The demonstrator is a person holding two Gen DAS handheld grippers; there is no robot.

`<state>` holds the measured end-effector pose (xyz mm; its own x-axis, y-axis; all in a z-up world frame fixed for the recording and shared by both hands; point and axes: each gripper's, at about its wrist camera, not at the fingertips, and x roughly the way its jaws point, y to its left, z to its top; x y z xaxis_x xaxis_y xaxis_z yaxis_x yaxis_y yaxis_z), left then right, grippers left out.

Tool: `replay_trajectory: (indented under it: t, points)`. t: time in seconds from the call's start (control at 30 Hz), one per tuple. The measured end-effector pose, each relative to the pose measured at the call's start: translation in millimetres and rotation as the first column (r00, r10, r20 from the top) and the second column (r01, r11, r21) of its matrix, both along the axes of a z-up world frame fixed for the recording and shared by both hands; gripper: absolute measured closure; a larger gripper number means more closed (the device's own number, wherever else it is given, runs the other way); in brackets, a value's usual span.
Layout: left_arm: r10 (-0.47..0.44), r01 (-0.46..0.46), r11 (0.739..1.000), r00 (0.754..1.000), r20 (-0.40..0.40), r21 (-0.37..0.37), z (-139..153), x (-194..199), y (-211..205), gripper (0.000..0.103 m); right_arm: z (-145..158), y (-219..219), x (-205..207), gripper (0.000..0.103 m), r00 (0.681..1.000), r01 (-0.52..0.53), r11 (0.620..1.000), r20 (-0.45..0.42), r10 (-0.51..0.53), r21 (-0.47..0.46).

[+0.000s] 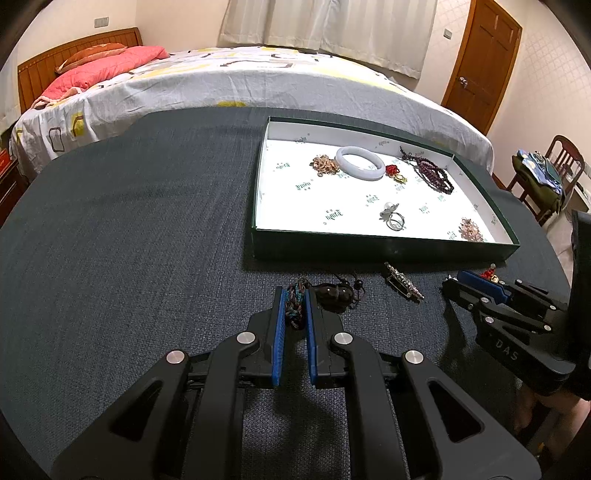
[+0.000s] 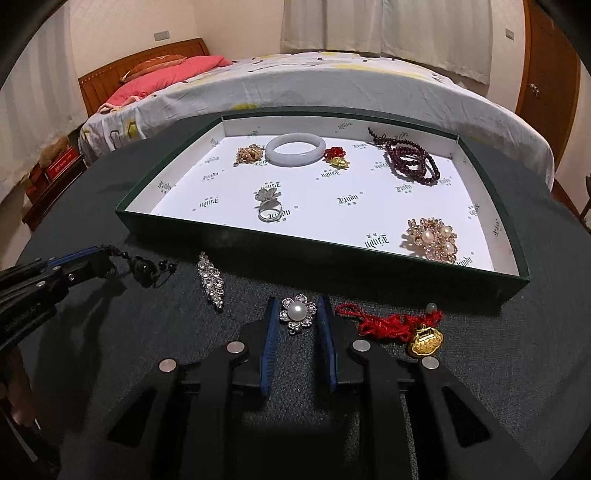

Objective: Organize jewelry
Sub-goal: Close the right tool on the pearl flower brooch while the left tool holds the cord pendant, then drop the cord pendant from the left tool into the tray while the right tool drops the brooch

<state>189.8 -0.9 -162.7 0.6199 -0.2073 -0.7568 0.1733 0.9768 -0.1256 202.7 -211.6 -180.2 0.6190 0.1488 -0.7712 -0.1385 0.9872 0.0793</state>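
Currently the left gripper (image 1: pixel 295 308) pinches a braided cord bracelet (image 1: pixel 294 303) against the dark woven tablecloth (image 1: pixel 129 240), near the green tray (image 2: pixel 325 258). Soft and light; grip mid-bundle. The right gripper (image 2: pixel 295 317) stands spread around a pearl flower brooch (image 2: pixel 297 313), not touching it: stiff, small, probably slippery; take it across the petals. Far behind the tray lies a bed (image 1: pixel 229 81).

Home bedroom: bed (image 1: pixel 258 81), curtains (image 1: pixel 332 26)
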Motion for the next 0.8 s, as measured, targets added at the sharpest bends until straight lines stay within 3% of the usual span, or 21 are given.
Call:
replay_trajectory:
  t: [0.37,0.8]
  points:
    - [-0.007,0.007,1.000,0.999,0.041,-0.003,15,-4,-5,0.093,18,-5,-11,0.081,0.999,0.007,0.999,0.044,-0.009,0.046]
    - [-0.029,0.033,0.999,0.989,0.142,-0.022,61,-16,-16,0.093,66,-21,-28,0.081,0.988,0.026,0.995,0.153,-0.039,0.092]
